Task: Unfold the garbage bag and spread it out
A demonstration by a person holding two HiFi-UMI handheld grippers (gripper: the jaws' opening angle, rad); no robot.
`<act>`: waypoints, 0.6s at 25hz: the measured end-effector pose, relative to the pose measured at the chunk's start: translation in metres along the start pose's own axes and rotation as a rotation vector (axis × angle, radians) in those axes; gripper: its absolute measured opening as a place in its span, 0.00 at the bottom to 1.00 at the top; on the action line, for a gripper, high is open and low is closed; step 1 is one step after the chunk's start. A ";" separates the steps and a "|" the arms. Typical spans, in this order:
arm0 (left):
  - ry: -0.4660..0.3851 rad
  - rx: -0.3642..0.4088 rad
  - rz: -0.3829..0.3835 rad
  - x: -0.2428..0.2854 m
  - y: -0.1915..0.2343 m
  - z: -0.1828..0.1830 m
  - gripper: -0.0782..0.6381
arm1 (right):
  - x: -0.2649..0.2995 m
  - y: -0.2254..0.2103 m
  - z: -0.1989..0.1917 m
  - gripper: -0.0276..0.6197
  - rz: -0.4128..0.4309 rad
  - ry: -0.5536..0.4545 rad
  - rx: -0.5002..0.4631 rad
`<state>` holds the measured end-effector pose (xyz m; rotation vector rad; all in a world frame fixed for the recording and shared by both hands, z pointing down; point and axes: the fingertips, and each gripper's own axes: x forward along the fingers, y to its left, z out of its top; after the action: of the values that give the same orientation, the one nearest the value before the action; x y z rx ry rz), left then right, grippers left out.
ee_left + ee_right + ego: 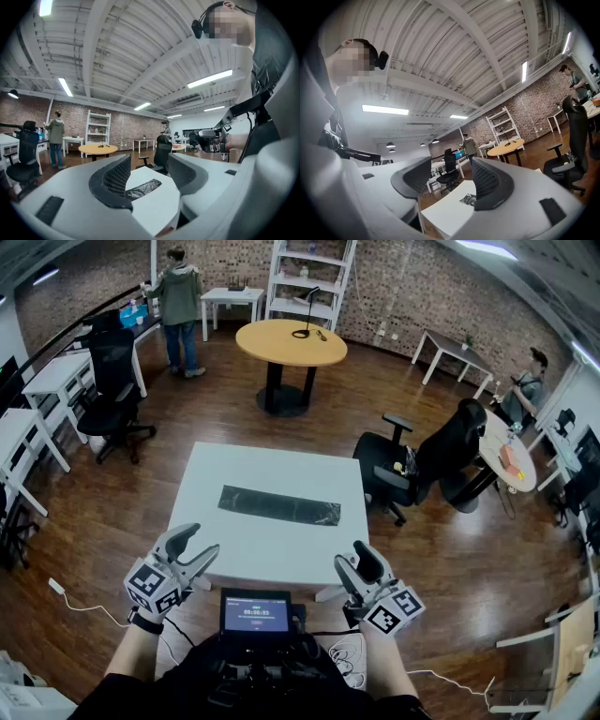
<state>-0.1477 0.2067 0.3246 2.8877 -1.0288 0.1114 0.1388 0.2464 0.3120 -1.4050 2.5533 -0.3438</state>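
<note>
A black garbage bag (279, 506), folded into a long flat strip, lies across the middle of the white square table (234, 554). My left gripper (198, 550) hovers at the table's near left corner, jaws apart and empty. My right gripper (352, 564) hovers at the near right edge, also open with nothing in it. Both sit well short of the bag. In the left gripper view the bag (144, 188) shows between the jaws, far off on the table (154, 211). The right gripper view catches one end of the bag (468, 200) past its jaws.
A black office chair (427, 463) stands close to the table's right side. A round yellow table (291, 343) is behind, with another black chair (111, 390) and white desks at the left. One person stands at the back left, another sits at far right. A small screen (255, 613) hangs at my chest.
</note>
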 end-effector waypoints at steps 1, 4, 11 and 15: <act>0.001 0.007 -0.002 0.001 0.000 -0.001 0.47 | 0.000 -0.001 0.001 0.46 0.002 0.000 -0.004; 0.007 0.029 -0.003 0.003 0.000 -0.005 0.47 | 0.000 -0.005 0.005 0.46 0.006 -0.004 -0.011; 0.015 0.032 0.016 0.010 -0.009 -0.007 0.47 | -0.005 -0.011 0.012 0.46 0.038 -0.006 -0.037; 0.017 0.048 0.047 0.013 -0.004 -0.012 0.47 | -0.007 -0.011 0.016 0.47 0.078 -0.015 -0.060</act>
<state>-0.1357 0.2022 0.3380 2.9005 -1.1067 0.1660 0.1564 0.2452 0.3004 -1.3177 2.6183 -0.2453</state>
